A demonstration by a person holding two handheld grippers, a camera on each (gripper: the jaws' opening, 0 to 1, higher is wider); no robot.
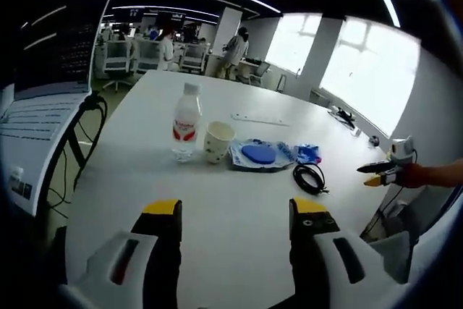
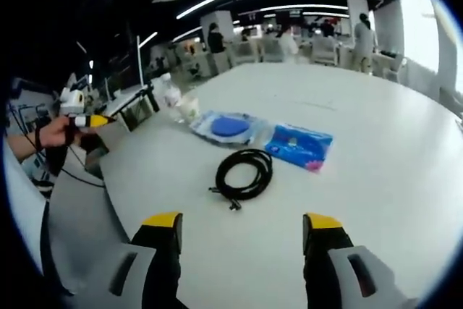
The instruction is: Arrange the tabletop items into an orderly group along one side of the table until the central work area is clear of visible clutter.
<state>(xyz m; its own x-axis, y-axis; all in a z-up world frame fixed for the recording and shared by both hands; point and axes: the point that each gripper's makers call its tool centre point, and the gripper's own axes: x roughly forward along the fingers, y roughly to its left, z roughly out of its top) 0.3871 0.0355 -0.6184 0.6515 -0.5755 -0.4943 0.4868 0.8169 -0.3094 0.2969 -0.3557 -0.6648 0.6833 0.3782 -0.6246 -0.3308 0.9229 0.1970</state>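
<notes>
White tabletop (image 1: pixel 239 200) in an open office with strip lighting overhead and bright windows along one wall; people and chairs stand in the background.

Left gripper view: the left gripper (image 1: pixel 235 215) hovers over bare table, its yellow-tipped jaws spread wide and holding nothing. Beyond it, in a loose row, stand a clear water bottle (image 1: pixel 186 124) with a red label and, just beside it, a paper cup (image 1: pixel 217 141). Next comes a plastic bag with a blue disc (image 1: pixel 259 154), then a blue packet (image 1: pixel 307 153), with a coiled black cable (image 1: pixel 309 177) nearer the camera. The right gripper (image 1: pixel 376 173), held in a hand, enters at the table's edge; its jaws look nearly closed.

Right gripper view: the right gripper (image 2: pixel 242 226) is wide open and empty above the table. The cable (image 2: pixel 244 173) lies just ahead, with the blue packet (image 2: pixel 300 145) and bagged disc (image 2: pixel 228 127) behind it. The left gripper (image 2: pixel 90 120) appears at the table's edge.
</notes>
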